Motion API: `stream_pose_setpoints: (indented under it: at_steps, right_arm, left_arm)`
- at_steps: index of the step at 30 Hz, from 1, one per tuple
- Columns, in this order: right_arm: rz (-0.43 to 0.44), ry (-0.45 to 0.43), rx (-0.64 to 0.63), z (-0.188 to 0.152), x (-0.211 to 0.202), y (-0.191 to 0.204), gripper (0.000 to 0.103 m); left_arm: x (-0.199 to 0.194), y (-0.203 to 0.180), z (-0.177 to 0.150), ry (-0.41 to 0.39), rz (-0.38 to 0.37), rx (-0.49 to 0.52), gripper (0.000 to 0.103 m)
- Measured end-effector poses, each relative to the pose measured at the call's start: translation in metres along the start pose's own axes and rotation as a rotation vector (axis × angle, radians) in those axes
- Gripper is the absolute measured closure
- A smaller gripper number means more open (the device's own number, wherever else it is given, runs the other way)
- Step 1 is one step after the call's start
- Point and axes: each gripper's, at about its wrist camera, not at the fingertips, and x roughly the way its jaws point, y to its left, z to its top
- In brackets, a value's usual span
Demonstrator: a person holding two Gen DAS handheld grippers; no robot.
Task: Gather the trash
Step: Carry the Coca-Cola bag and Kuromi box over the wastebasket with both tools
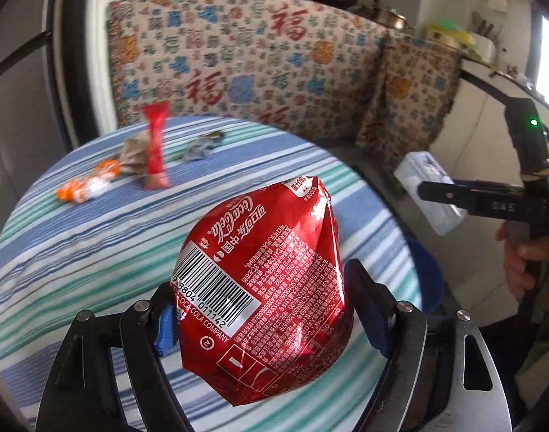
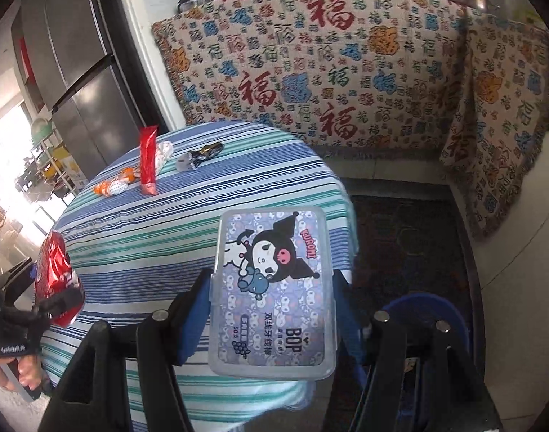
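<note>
My left gripper [image 1: 267, 318] is shut on a crumpled red Coca-Cola package [image 1: 263, 270], held above the striped round table [image 1: 76, 252]. My right gripper [image 2: 271, 320] is shut on a clear plastic floss box with a cartoon print [image 2: 274, 288], held over the table's right edge. The same box [image 1: 429, 194] shows at the right of the left wrist view. On the far side of the table lie a red wrapper [image 2: 146, 160], an orange-and-white wrapper [image 2: 114, 185], a crumpled pale wrapper [image 2: 163, 153] and a grey wrapper [image 2: 197, 158].
A blue bin [image 2: 451, 309] stands on the floor below the table's right side, partly hidden by my right gripper. A patterned cloth [image 2: 328, 72] covers the counter behind. A grey refrigerator [image 2: 76, 54] stands at the left, and a dark rug [image 2: 400, 234] lies on the floor.
</note>
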Motion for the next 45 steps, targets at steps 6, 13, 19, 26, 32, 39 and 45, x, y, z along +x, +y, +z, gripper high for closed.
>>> stream_pose_setpoints:
  at_steps: [6, 13, 19, 26, 32, 39, 45]
  right_arm:
    - [-0.040, -0.032, 0.058, -0.009, -0.027, -0.040, 0.039]
    - [-0.123, -0.043, 0.125, -0.030, -0.056, -0.097, 0.039]
    - [-0.188, -0.043, 0.179, -0.051, -0.075, -0.149, 0.039]
    - [-0.239, -0.011, 0.228, -0.075, -0.068, -0.199, 0.039]
    - [-0.227, 0.026, 0.294, -0.092, -0.051, -0.236, 0.039]
    - [-0.213, 0.042, 0.371, -0.097, -0.029, -0.268, 0.039]
    - [-0.187, 0.052, 0.398, -0.092, -0.011, -0.281, 0.039]
  left_arm:
    - [0.009, -0.063, 0.014, 0.002, -0.093, 0.072, 0.022]
    - [0.031, -0.130, 0.029, 0.014, -0.186, 0.138, 0.022]
    - [0.065, -0.187, 0.036, 0.038, -0.265, 0.168, 0.022]
    - [0.115, -0.240, 0.036, 0.081, -0.311, 0.192, 0.021]
    - [0.155, -0.263, 0.033, 0.112, -0.314, 0.214, 0.021]
    - [0.199, -0.275, 0.023, 0.163, -0.313, 0.215, 0.021]
    - [0.232, -0.278, 0.013, 0.202, -0.309, 0.200, 0.020]
